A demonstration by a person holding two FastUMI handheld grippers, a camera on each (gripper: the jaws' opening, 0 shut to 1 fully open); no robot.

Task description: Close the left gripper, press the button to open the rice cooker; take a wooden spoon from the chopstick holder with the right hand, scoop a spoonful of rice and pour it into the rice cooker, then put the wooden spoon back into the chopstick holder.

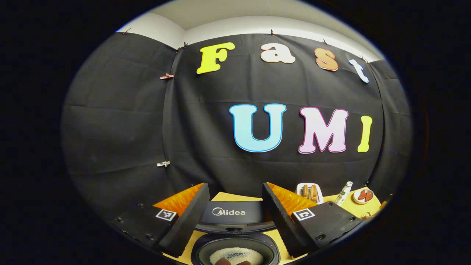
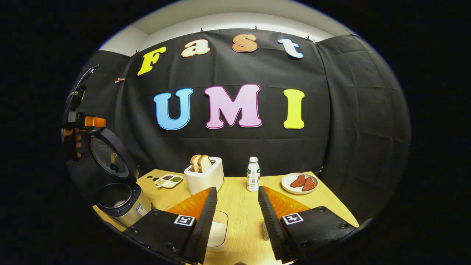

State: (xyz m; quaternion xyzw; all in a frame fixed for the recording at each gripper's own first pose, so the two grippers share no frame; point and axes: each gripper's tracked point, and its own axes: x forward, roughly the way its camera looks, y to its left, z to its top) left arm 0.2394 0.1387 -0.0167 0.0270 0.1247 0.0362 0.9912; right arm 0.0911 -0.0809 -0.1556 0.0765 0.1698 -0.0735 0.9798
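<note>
Left gripper view: the left gripper [image 1: 235, 217], jaws spread wide and holding nothing, hovers above the rice cooker [image 1: 235, 248], whose lid [image 1: 233, 213] stands raised behind the pot. A layer of white rice [image 1: 235, 254] lies on the pot's bottom.

Right gripper view: the right gripper [image 2: 235, 217], jaws likewise wide and empty, points across the wooden table [image 2: 239, 206]. The open cooker stands at the table's left edge, its lid tilted back; a hand holding the other gripper appears just beyond it. A clear container of rice [image 2: 218, 232] sits partly hidden behind the gripper's left finger. Farther back stand a toaster [image 2: 204, 178] with bread, a small bottle [image 2: 252, 175], a plate [image 2: 300, 183] and a divided dish [image 2: 168, 180].

The chopstick holder and wooden spoon cannot be made out with certainty; an indistinct object shows beside the right finger. With the cooker open and rice inside, the step in hand is probably fetching or returning the spoon. It is best done by aligning the open jaws squarely across the handle, closing firmly on its upper part, and moving straight along the holder's axis so the holder is not tipped.
</note>
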